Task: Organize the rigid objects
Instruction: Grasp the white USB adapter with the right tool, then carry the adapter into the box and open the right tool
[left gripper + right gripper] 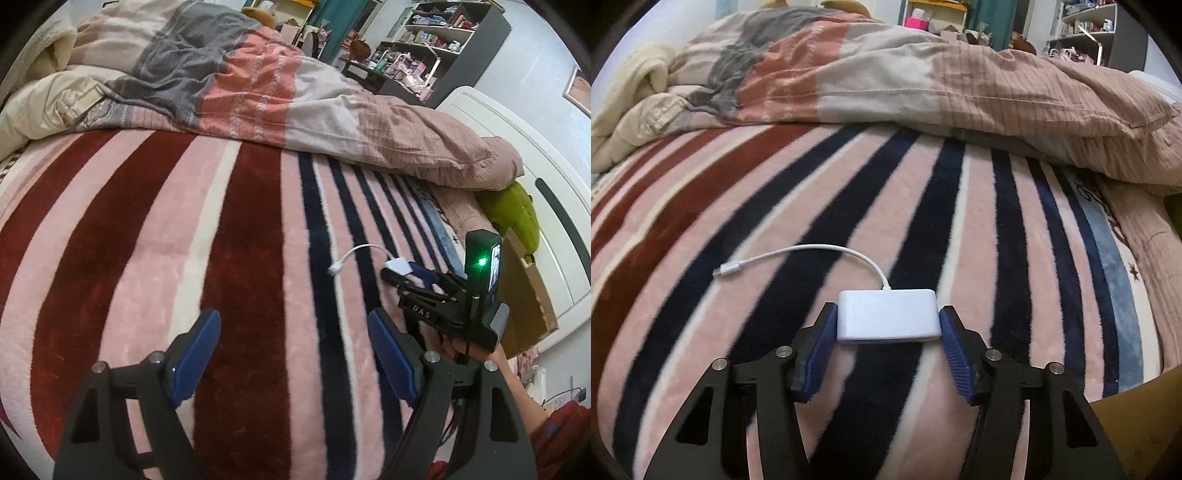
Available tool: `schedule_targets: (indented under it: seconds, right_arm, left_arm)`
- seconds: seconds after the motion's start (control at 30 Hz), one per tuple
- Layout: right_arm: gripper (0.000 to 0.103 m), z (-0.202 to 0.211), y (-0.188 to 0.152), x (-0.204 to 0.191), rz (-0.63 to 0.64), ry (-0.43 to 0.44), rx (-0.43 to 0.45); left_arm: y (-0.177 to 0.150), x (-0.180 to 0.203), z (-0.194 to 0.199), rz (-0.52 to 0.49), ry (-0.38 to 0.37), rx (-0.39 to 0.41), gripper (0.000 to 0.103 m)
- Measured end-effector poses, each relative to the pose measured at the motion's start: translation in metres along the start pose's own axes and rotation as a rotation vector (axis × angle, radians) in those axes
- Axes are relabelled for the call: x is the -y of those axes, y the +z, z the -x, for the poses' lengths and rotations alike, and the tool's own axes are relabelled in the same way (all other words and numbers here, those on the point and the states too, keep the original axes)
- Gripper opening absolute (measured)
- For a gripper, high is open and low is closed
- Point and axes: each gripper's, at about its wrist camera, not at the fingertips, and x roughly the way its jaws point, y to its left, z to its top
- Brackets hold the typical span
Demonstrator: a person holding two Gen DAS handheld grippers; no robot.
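A: Scene, big to small?
B: Bed (701, 229) with a striped fleece blanket — maroon, pink and navy bands. Rumpled duvet (923, 85) heaped along its far edge. Cardboard box (532, 295) off the bed's right edge, green soft item (517, 210) beside it.
A: Left tongs?
B: Left tongs (295, 350) hang over the maroon stripes, blue pads wide apart, nothing between them. Not touching the blanket as far as I can tell.
A: Right tongs?
B: Right tongs (888, 345) are low near the bed's right edge, one pad on each end of the white adapter hub (888, 319). Pads look to be touching both ends — can't tell how hard they squeeze.
A: Hub position?
B: Sits flat on the blanket across the navy stripes. Its white cable (820, 253) loops away leftward, with the plug (729, 268) lying on a pink band, well apart from the left tongs.
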Motion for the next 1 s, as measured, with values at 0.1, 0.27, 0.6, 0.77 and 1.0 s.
schedule_targets:
  seconds: [0.1,0.27,0.6,0.77,1.0]
  right_arm:
    - [0.052,0.019,0.0,-0.013,0.031,0.072,0.035]
    - [0.051,0.067,0.002,-0.043,0.125,0.213,0.119]
    - [0.051,0.175,-0.005,-0.075,0.306,0.399,0.294]
    - [0.051,0.206,-0.007,-0.052,0.287,0.386,0.363]
    - [0.051,0.233,-0.012,0.001,0.231,0.31,0.418]
  left_arm:
    - [0.001,0.01,0.01,-0.01,-0.018,0.013,0.079]
    - [0.0,0.034,0.029,-0.037,-0.063,0.035,0.079]
    - [0.009,0.1,0.054,-0.088,-0.235,0.08,0.067]
    - [0.023,0.144,0.055,-0.147,-0.293,0.075,0.046]
    - [0.038,0.213,0.032,-0.251,-0.35,0.025,0.027]
